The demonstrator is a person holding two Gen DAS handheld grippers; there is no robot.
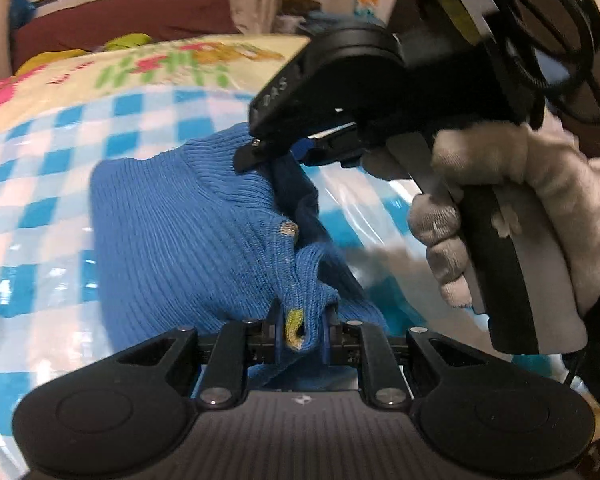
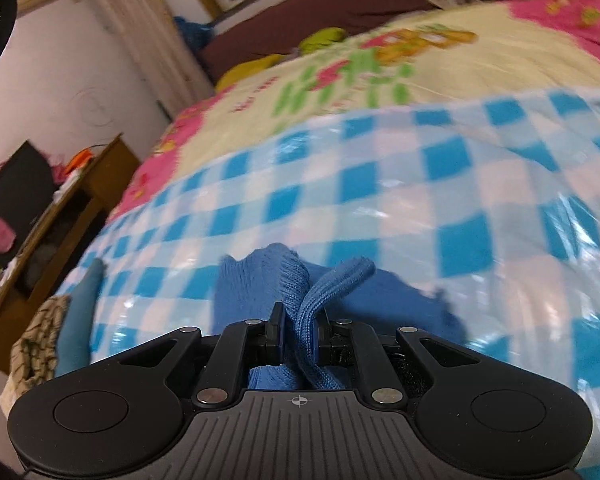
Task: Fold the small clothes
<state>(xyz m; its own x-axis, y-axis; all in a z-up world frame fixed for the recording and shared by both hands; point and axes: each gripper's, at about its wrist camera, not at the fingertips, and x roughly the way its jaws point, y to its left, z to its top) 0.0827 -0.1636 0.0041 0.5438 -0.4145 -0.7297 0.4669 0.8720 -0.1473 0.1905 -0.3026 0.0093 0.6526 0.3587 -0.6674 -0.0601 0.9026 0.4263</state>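
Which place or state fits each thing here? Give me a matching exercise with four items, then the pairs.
Column one:
1. left claw
2. right claw
3. checked plastic sheet
4. gloved hand

Column two:
A. spread over the bed, under the garment
B. shut on a corner of the blue knit garment that has a yellow-green patch
C. wrapped around the handle of the other tool, seen from the left wrist
D. shut on a ribbed band of the blue knit

Pairs: 1-B, 2-D, 3-A, 4-C
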